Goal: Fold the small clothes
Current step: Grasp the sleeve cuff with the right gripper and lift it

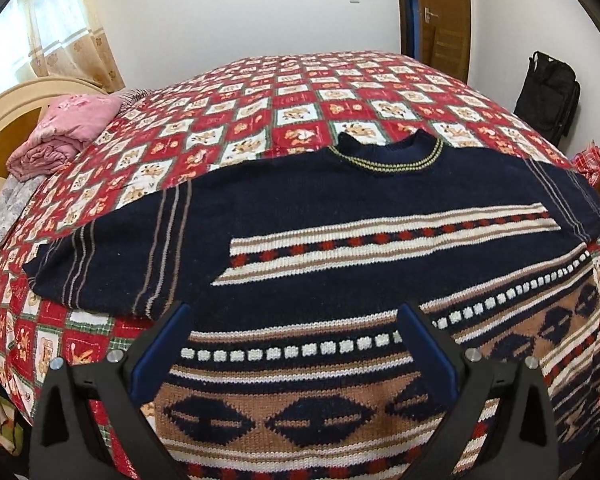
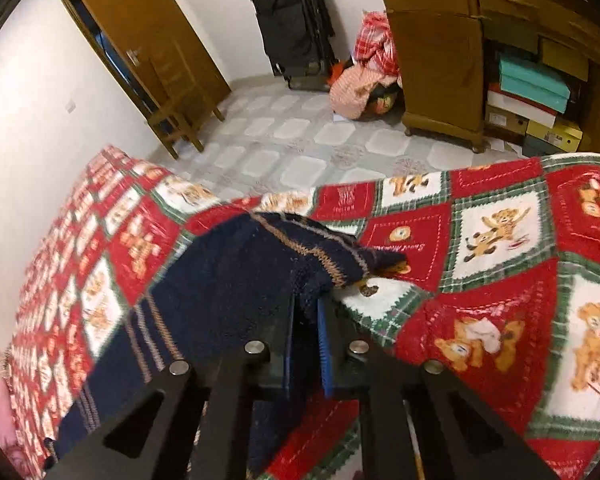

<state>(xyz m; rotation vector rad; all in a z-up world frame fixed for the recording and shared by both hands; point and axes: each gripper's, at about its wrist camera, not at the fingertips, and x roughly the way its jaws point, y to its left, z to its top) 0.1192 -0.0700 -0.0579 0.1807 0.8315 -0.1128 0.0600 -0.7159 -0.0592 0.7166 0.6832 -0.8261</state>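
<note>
Navy knitted sweater with tan, white and red patterned bands (image 1: 340,216) lies flat, sleeves spread, on red-and-white bear-print bedspread (image 1: 284,92). Left wrist view: left gripper (image 1: 294,320) stands wide open above the near hem, not gripping. Only the right wrist view shows the right gripper (image 2: 306,308) clamped on the striped sleeve end (image 2: 332,256), near the bed's far edge

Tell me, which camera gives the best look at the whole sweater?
The left wrist view: the sweater lies spread flat on the bedspread, collar, bands and one sleeve visible. The right wrist view shows only a navy sleeve pinched in the right tongs.
</note>
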